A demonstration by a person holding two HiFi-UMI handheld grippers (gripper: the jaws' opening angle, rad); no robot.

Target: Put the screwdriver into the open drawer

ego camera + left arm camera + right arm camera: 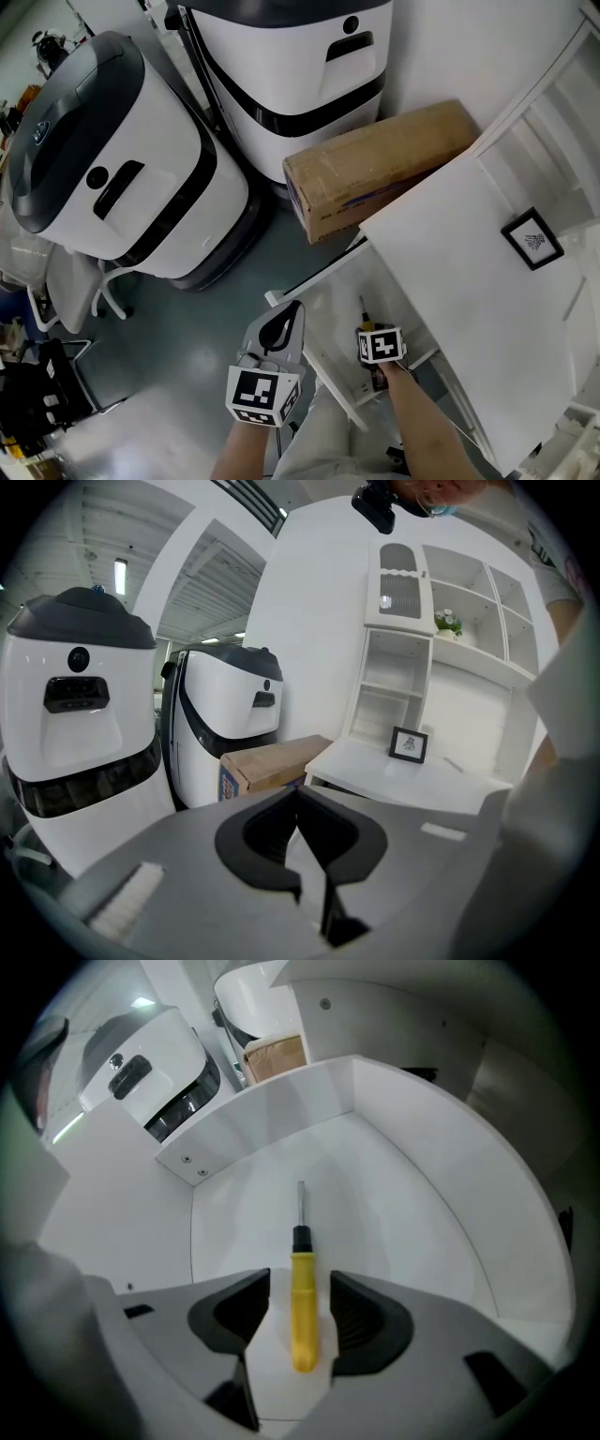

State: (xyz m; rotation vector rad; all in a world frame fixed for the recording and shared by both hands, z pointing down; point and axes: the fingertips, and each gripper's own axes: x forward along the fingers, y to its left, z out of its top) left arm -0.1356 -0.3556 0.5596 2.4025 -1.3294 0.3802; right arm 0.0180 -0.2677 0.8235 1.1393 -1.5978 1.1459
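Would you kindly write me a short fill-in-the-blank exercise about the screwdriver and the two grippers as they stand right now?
1. The screwdriver has a ____ handle.
2. It lies in the drawer, ____ the jaws of the right gripper.
3. The right gripper is ____, with a gap on either side of the handle.
4. The left gripper is ____ and empty.

Missing words: yellow; between; open; shut.
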